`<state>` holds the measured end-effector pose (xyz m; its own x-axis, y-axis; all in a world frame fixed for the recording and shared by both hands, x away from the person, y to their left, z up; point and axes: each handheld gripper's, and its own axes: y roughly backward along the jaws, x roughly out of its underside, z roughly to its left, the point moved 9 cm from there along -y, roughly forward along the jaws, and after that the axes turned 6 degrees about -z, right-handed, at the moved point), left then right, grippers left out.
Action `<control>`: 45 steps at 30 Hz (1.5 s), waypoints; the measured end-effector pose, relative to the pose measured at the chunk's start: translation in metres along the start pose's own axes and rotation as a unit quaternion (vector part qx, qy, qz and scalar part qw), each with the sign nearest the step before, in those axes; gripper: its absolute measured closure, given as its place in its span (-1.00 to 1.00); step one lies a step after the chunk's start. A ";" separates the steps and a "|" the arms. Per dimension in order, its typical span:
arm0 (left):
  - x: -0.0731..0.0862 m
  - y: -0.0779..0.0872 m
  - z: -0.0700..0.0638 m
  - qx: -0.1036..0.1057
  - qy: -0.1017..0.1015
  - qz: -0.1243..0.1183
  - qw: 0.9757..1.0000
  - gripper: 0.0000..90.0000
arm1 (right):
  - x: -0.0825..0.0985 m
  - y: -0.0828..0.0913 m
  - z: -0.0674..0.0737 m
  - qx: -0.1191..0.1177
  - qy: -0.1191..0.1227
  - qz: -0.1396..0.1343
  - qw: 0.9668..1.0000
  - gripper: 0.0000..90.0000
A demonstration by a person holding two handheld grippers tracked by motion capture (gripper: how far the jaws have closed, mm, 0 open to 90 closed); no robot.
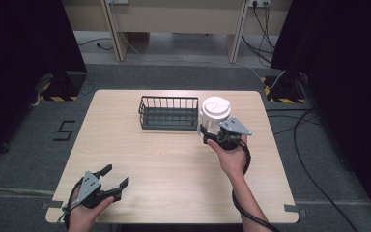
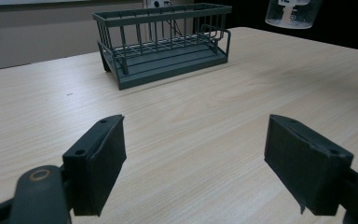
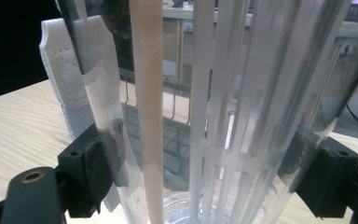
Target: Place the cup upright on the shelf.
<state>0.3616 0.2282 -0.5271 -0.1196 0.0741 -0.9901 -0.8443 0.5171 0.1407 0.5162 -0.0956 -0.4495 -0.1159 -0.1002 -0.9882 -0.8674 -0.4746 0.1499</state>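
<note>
A clear plastic container (image 1: 212, 121) with a white lid (image 1: 216, 107) stands just right of a dark grey wire basket (image 1: 168, 112) at the table's far middle. My right gripper (image 1: 211, 134) is shut on the container's lower body. In the right gripper view the container (image 3: 223, 116) sits between both jaws, with white ribbed parts inside it and a white strap on its left side. The left gripper view has its base (image 2: 291, 14) at the top right, seemingly raised off the table. My left gripper (image 1: 117, 175) rests open at the front left corner, its jaws (image 2: 193, 163) holding nothing.
The basket (image 2: 163, 42) is empty and sits well ahead of the left gripper. The light wooden table (image 1: 174, 164) spreads between both hands. Black curtains flank the table, and cables run over the grey floor at the right (image 1: 309, 145).
</note>
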 end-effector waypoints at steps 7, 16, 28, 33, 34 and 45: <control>0.000 0.000 0.000 0.001 -0.001 0.001 1.000 -0.56 | 0.000 -0.007 0.000 -0.001 -0.002 0.004 1.000 -0.59; 0.000 0.000 0.000 0.001 -0.001 0.001 1.000 -0.55 | -0.006 -0.016 -0.003 0.001 -0.002 0.006 1.000 -0.59; 0.000 0.000 -0.001 0.002 0.002 -0.001 1.000 -0.55 | -0.014 -0.026 -0.001 -0.001 0.000 0.004 1.000 -0.59; 0.000 0.000 -0.001 0.002 0.001 -0.001 1.000 -0.55 | -0.020 -0.031 -0.001 0.000 0.001 0.002 1.000 -0.59; 0.000 0.000 -0.001 0.002 0.001 -0.002 1.000 -0.55 | -0.021 -0.031 -0.001 -0.001 0.001 0.001 1.000 -0.59; -0.001 0.000 -0.001 0.003 0.002 -0.002 1.000 -0.55 | -0.033 -0.042 0.003 -0.002 0.007 -0.004 1.000 -0.59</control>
<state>0.3614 0.2274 -0.5267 -0.1182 0.0684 -0.9906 -0.8415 0.5228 0.1365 0.5548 -0.0695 -0.4235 -0.1019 -0.1088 -0.9888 -0.8664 -0.4787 0.1419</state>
